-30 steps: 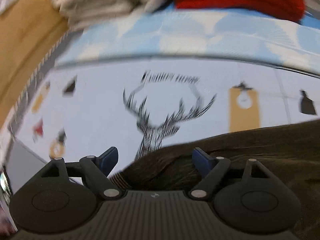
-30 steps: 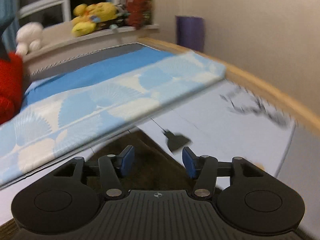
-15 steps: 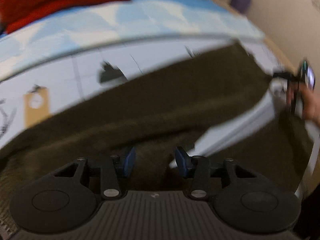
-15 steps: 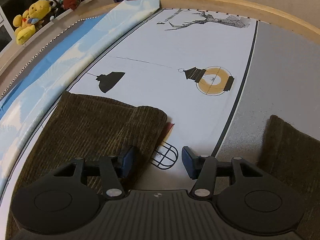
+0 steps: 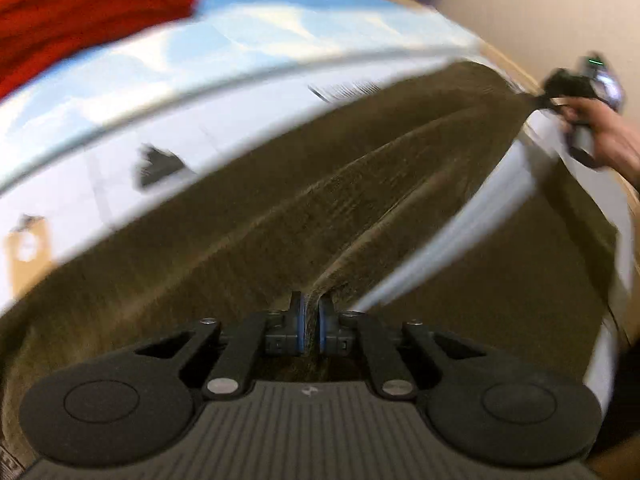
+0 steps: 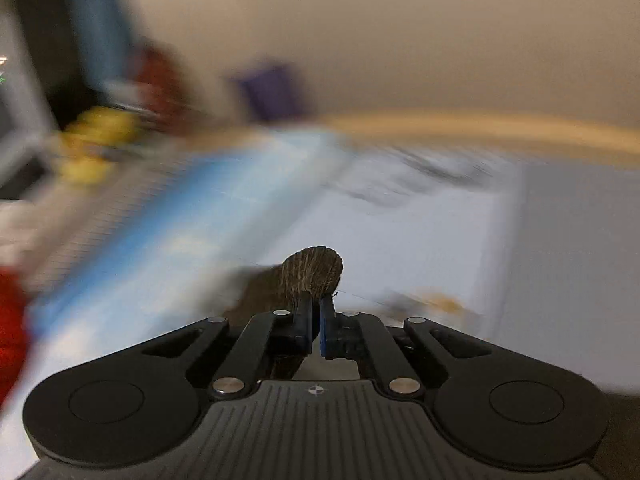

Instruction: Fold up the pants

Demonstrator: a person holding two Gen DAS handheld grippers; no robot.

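— Pants (image 5: 280, 232): how many?
— One pair, brown corduroy, spread over the printed bedsheet (image 5: 100, 168) and stretched between two grippers.
— And the left gripper (image 5: 311, 322)?
— Jaws pinched tight on a ridge of the fabric, which runs from the tips toward the far corner.
— Who has that corner?
— The right gripper (image 5: 550, 98), held by a hand (image 5: 612, 136), above the sheet's far edge. Its own view shows the right gripper (image 6: 316, 320) clamped on a small tuft of pants (image 6: 312, 276) sticking up past the tips.
— Anything else?
— One red knit (image 5: 88, 12) beyond the sheet.
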